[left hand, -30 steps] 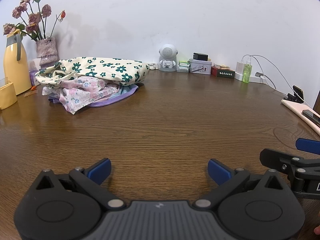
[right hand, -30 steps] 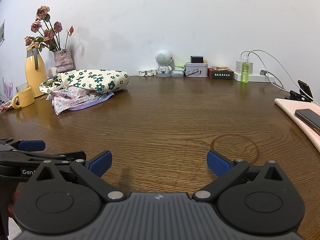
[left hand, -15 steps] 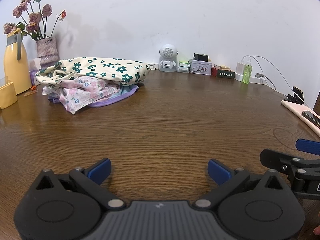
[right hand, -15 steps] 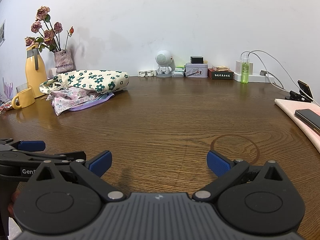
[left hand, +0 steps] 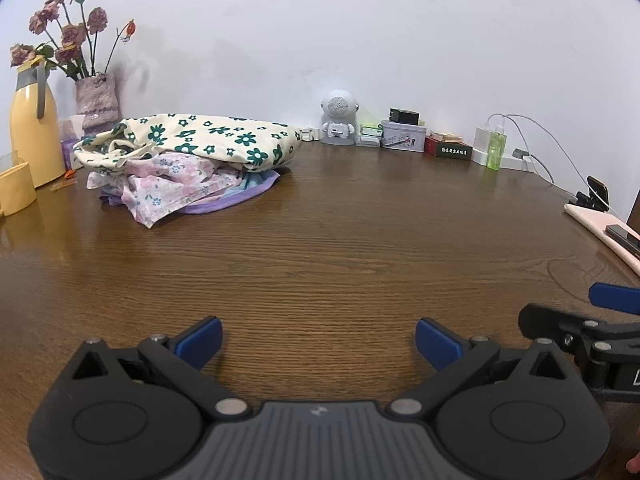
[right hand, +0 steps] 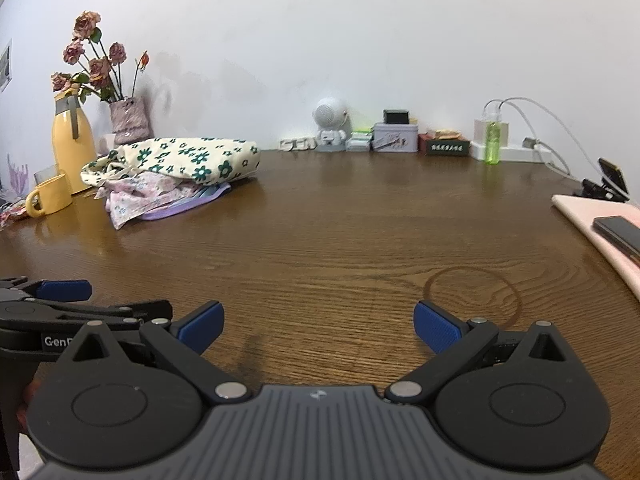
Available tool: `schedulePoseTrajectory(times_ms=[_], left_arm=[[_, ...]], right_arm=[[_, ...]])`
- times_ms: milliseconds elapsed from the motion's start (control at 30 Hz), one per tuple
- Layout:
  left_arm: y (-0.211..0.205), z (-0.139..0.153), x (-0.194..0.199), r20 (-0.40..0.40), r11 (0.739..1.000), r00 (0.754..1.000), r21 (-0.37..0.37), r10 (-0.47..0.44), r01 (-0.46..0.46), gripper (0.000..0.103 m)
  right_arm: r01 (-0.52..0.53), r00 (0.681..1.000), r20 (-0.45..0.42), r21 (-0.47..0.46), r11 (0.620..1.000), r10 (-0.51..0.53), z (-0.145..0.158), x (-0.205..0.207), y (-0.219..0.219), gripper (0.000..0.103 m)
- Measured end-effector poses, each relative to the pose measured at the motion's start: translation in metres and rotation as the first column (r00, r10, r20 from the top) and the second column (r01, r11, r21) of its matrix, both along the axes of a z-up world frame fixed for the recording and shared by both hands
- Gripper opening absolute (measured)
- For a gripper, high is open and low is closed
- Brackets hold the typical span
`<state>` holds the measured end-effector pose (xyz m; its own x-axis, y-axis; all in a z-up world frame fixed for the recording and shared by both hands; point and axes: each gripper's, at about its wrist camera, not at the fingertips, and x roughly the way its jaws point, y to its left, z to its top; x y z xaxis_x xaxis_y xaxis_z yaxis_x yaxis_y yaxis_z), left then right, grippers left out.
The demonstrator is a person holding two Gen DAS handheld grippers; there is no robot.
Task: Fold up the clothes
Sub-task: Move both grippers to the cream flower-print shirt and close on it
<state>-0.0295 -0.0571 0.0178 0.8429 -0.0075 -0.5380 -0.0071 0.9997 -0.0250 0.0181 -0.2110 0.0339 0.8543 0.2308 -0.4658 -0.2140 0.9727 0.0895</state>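
Note:
A pile of clothes [left hand: 188,164] lies at the far left of the brown wooden table [left hand: 340,248]: a cream garment with green flowers [left hand: 216,140] on top, a pink floral one [left hand: 168,188] and a purple one under it. The same pile of clothes [right hand: 172,172] shows in the right wrist view. My left gripper [left hand: 318,340] is open over bare wood at the near edge, far from the pile. My right gripper [right hand: 318,326] is open beside it, also holding nothing. Each gripper shows at the edge of the other's view.
A yellow jug [left hand: 34,136], yellow mug [right hand: 48,200] and vase of dried roses [left hand: 96,100] stand behind the pile. A small robot figure [left hand: 338,122], tins, a green bottle [left hand: 496,150] and chargers line the wall. A phone on pink cloth [right hand: 616,232] lies right.

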Motion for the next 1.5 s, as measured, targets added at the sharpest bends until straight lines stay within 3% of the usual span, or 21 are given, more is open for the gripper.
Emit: schedulePoseTrajectory(times_ms=[300,633,800,900,1033,1300,1500], left_arm=[[0.008,0.009,0.001,-0.013,1.000,1.000,-0.026,-0.014,0.013,0.103],[0.043,0.066,0.020,0.081,0.997,0.994,0.017,0.073,-0.074,0.103],[0.069,0.091,0.041,0.115,0.986,0.982,0.043,0.152,-0.158,0.103],[0.087,0.102,0.055,0.112,0.975,0.971,0.043,0.210,-0.216,0.103],[0.119,0.117,0.084,0.117,0.954,0.952,0.066,0.283,-0.292,0.103],[0.177,0.132,0.151,0.095,0.935,0.941,0.117,0.324,-0.334,0.103],[0.195,0.105,0.214,0.009,0.942,0.949,0.123,0.314,-0.312,0.103]], right_arm=[[-0.045,0.999,-0.009,-0.032,0.998,0.044,0.007,0.008,0.008,0.103],[-0.139,0.990,0.014,0.016,0.990,0.139,0.067,0.053,0.021,0.103],[-0.197,0.979,0.074,0.055,0.979,0.192,0.094,0.091,0.039,0.103],[-0.231,0.967,0.096,-0.056,0.971,0.236,0.103,0.115,0.066,0.103],[-0.269,0.957,0.081,-0.126,0.955,0.280,0.109,0.157,0.098,0.103],[-0.339,0.941,-0.048,-0.090,0.936,0.336,0.109,0.272,0.145,0.103],[-0.377,0.918,-0.148,-0.032,0.926,0.369,0.082,0.355,0.162,0.102]])
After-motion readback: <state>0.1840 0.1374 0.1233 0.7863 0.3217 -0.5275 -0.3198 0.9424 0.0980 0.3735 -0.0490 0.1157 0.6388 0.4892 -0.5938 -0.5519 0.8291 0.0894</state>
